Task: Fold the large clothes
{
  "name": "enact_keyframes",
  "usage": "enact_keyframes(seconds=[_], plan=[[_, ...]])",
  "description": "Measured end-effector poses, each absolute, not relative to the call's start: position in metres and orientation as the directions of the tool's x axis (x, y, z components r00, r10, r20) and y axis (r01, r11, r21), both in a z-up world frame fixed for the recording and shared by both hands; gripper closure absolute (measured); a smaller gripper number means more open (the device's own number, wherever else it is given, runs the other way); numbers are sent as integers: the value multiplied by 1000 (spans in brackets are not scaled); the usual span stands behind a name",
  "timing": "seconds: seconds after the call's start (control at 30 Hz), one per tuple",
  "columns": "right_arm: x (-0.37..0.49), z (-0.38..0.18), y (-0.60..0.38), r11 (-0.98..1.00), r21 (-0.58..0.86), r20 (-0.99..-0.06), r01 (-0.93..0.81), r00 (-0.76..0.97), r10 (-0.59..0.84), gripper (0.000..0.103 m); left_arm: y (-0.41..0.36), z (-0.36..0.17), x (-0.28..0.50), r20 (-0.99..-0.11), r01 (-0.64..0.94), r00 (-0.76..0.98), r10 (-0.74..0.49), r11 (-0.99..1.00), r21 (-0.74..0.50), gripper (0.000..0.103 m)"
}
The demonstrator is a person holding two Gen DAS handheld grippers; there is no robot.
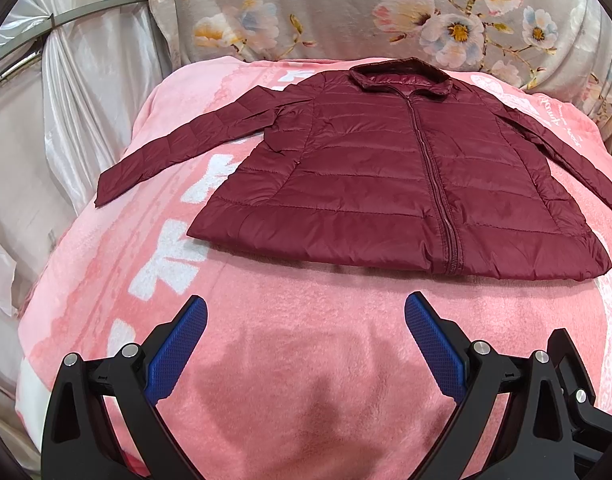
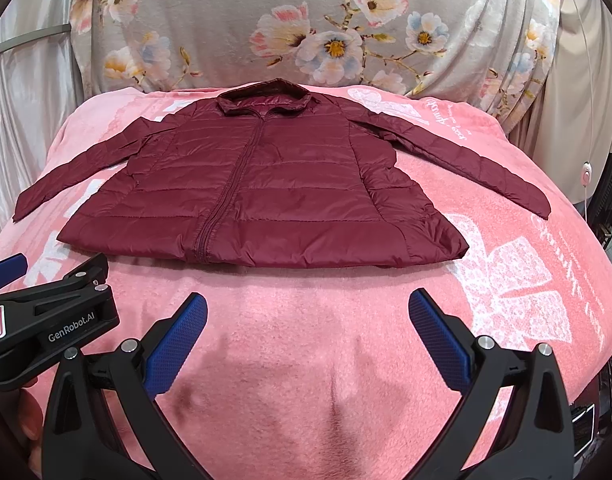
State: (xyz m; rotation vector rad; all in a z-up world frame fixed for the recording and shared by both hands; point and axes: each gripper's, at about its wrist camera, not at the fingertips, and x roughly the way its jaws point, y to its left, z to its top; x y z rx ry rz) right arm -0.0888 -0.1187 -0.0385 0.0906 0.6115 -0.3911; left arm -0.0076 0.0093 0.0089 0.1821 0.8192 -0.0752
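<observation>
A maroon quilted jacket (image 1: 386, 172) lies flat and zipped, front up, on a pink blanket (image 1: 306, 360), collar at the far side and both sleeves spread outward. It also shows in the right wrist view (image 2: 262, 188). My left gripper (image 1: 306, 312) is open and empty, hovering over the blanket just short of the jacket's hem. My right gripper (image 2: 308, 312) is open and empty, also short of the hem. The left gripper's body (image 2: 50, 320) shows at the left edge of the right wrist view.
The pink blanket (image 2: 306, 360) covers a bed with white printed patterns. A grey floral cloth (image 2: 306, 32) hangs behind it. Shiny pale curtains (image 1: 86, 100) hang at the left. A cord with a small switch (image 2: 586, 172) hangs at the right.
</observation>
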Motion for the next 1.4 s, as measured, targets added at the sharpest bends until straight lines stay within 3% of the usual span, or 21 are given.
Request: enact_keyframes(seconds=[1.4], plan=[[-87, -41, -117, 924, -29, -580, 382, 746, -327, 5, 14, 4, -9, -734, 135, 679, 4, 982, 130, 6]])
